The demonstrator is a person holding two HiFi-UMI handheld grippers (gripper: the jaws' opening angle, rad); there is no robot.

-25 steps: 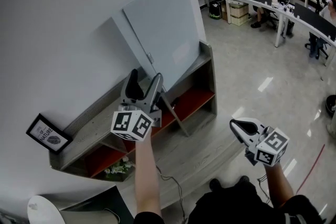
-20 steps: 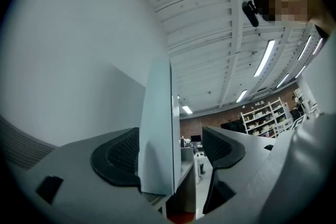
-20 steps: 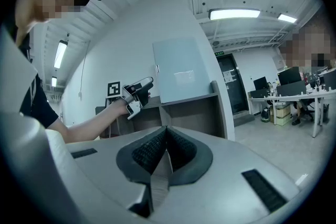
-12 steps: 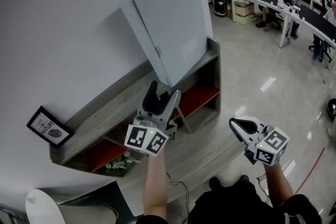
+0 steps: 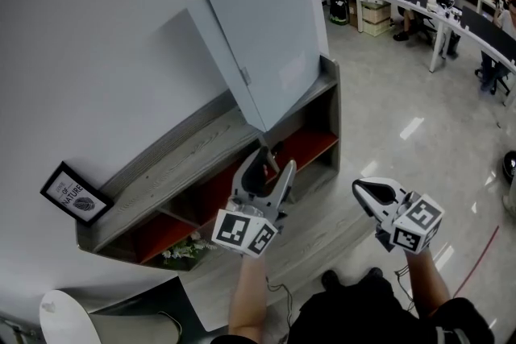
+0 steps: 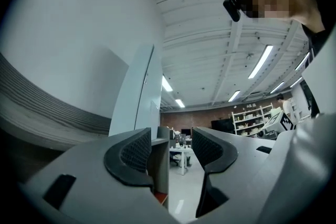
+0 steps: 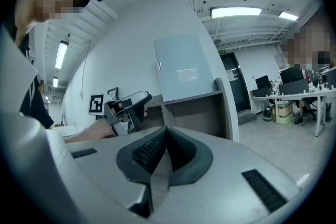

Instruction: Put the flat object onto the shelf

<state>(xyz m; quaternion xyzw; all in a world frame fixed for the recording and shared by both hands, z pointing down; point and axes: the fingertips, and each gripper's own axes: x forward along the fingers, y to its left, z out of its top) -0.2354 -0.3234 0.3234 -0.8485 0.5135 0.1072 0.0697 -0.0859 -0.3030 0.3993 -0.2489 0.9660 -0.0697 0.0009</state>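
Two grippers are hanging clear: flat panel [image 5: 270,36] is leaning on end atop the shelf [image 5: 185,163], ahead of the nearer left gripper [image 5: 272,162] (jaws apart, just been closing, nothing between), right gripper [image 5: 360,189] pinched shut, empty.

One pale grey flat rectangular panel [image 5: 270,36], one grey wooden shelf unit [image 5: 173,165] and one small black-framed picture [image 5: 74,196] are showing here.

Support: grey wood-grain shelf unit [image 5: 173,165] set against white wall | Top: pale flat panel [image 5: 270,36] standing on edge at right end, against wall; framed picture [image 5: 74,195] at left end | Lower compartments: red-lined; flowers [image 5: 184,254] in left one
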